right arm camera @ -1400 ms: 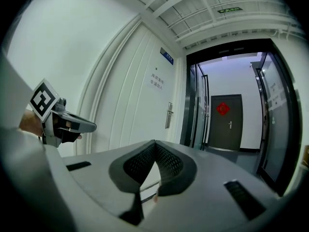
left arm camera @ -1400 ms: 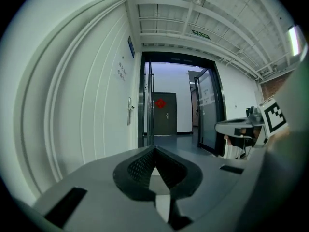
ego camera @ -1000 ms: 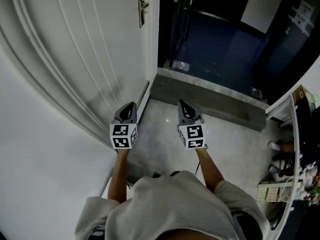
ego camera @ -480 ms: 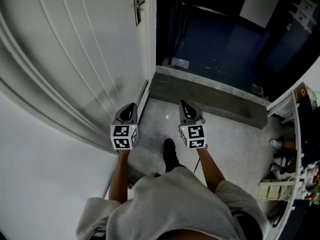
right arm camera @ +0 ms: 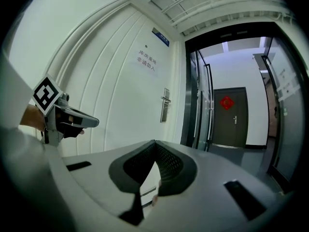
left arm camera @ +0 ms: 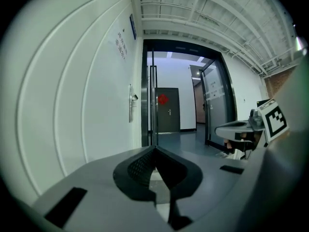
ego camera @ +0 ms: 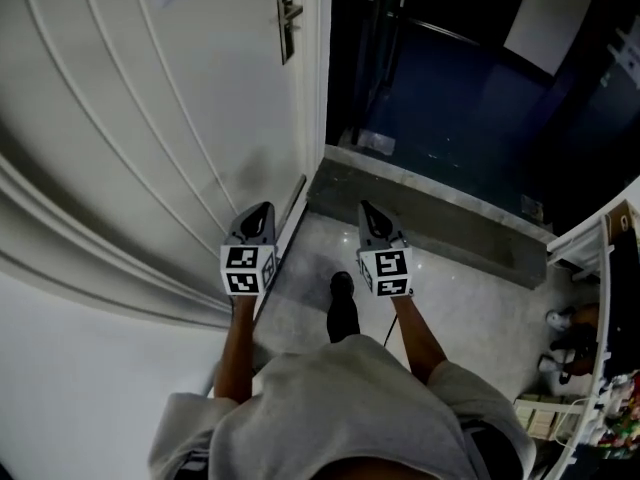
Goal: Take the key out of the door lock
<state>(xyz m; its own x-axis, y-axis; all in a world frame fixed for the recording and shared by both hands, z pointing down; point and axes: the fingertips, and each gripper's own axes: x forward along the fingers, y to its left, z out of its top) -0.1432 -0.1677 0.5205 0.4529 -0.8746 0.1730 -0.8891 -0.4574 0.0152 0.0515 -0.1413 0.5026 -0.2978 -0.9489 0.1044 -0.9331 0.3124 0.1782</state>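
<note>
Head view: person stands facing a white door [ego camera: 150, 118], one claw in each hand, both held about level and pointing ahead. Left claw [ego camera: 263, 209] is closed with nothing in it; the left gripper view shows its jaws meeting at the tip. Right claw [ego camera: 364, 206] is the same, pressed together and empty. Lock plate [ego camera: 286, 13] with a lever handle [ego camera: 292, 10] sits near the door's free edge, well apart from both claws and just beside the dark open doorway [ego camera: 450, 88]. One shoe [ego camera: 342, 293] shows on the floor [ego camera: 470, 298] between the arms.

Key: can't make it out in any view, too small from here. It should be at that lock plate, under the handle.

Handling, my guess: small, light, stiff metal, not fragile, and smooth enough to slip between the pads. Only the flat head would stick out, so pinch across its two flat faces, close to the lock. The right claw looks better placed for it. It needs to open first, then pull straight out along the shaft with no twisting. If it binds, it's probably not turned to the release position.
</note>
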